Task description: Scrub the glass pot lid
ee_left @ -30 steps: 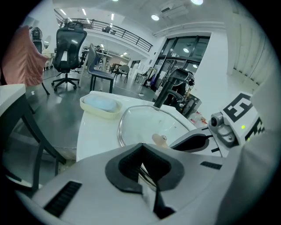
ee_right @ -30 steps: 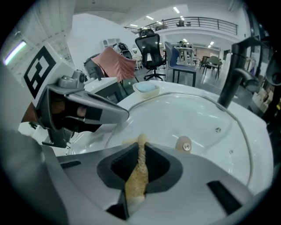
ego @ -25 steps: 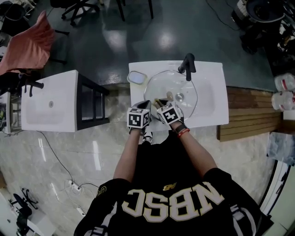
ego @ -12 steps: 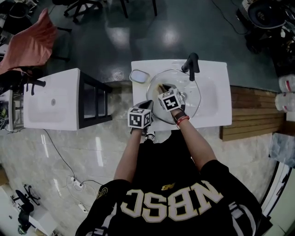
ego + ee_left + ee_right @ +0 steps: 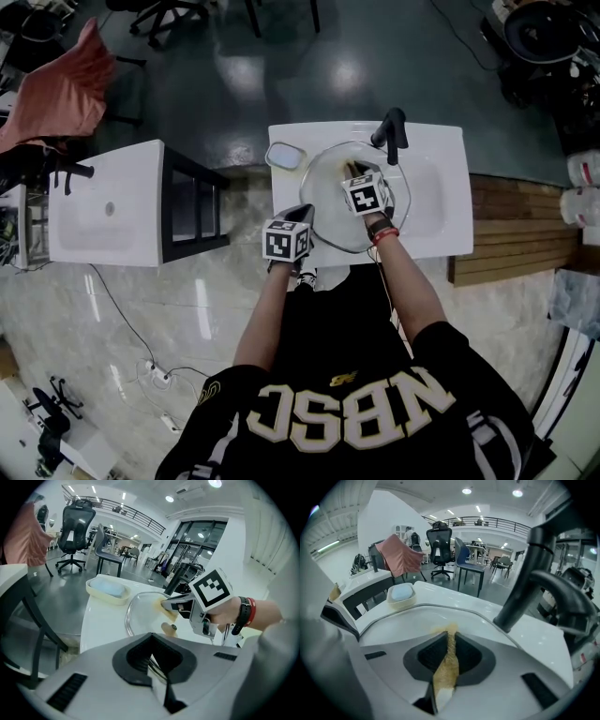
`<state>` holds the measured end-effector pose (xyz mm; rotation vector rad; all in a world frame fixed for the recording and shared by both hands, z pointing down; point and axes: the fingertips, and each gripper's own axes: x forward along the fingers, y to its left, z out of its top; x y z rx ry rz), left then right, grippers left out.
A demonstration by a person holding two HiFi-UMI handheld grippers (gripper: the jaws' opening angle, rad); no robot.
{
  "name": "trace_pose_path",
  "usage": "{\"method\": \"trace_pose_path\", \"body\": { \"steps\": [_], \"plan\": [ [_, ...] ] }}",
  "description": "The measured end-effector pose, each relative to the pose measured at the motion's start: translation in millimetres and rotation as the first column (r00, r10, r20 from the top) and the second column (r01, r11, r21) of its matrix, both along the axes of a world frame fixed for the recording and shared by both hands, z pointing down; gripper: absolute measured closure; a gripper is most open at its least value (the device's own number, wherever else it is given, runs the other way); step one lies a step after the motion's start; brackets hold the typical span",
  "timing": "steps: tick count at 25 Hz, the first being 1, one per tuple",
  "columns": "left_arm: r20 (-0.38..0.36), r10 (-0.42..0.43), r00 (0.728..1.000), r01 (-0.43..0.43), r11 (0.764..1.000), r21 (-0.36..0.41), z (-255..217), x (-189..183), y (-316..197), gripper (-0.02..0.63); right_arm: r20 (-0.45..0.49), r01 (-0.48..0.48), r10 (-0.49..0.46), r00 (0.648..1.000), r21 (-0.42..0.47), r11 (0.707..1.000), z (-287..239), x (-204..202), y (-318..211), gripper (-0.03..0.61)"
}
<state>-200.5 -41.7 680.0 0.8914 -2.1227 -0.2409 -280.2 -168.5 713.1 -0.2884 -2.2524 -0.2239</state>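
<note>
A: So, where is the glass pot lid point(image 5: 328, 211) found?

B: It is held over the basin of the white counter point(image 5: 441, 225), just in front of the black faucet point(image 5: 391, 131). Its near rim is clamped between the closed jaws of the left hand-held gripper point(image 5: 157, 663). Only a short piece of metal rim is seen there; the rest is cut off by the gripper's own body.

A: And the right hand-held gripper point(image 5: 446, 651)?

B: Its jaws are closed on a yellow-brown sponge point(image 5: 444, 677), whose tip is pressed on the glass. In the head view the jaws of both are hidden under the marker cubes, and the lid's knob point(image 5: 169, 628) is covered too. The knob is made out only in the left gripper view, just below the right gripper.

A: Anything else?

B: A soap dish point(image 5: 283, 156) is set at the counter's far left corner, just beside the lid. Something pale blue is seen in it, too blurred to be named.
</note>
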Motion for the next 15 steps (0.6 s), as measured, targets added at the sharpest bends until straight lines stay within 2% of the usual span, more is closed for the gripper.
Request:
{"method": "trace_pose_path", "body": {
  "steps": [5,10,13,15],
  "plan": [
    [-0.004,0.004,1.0,-0.004,1.0,0.005,-0.4,0.1,-0.4,0.601,-0.006,-0.051,0.052,0.999,0.097,0.994,-5.1,7.6,-31.4,0.523],
    [0.0,0.014,1.0,-0.014,1.0,-0.004,0.8,-0.4,-2.3,0.601,-0.048,-0.061,0.074,0.996,0.22,0.973,-2.9,21.5,-58.5,0.523],
    [-0.001,0.034,0.999,-0.034,0.999,-0.027,2.5,1.8,-5.4,0.601,-0.075,-0.099,0.122,0.99,0.26,0.961,-4.3,36.7,-78.3,0.526],
    [0.01,0.056,0.998,-0.056,0.997,-0.049,3.5,2.6,-9.2,0.601,-0.084,-0.123,0.149,0.985,0.256,0.959,-4.8,47.0,-89.8,0.526]
  ]
}}
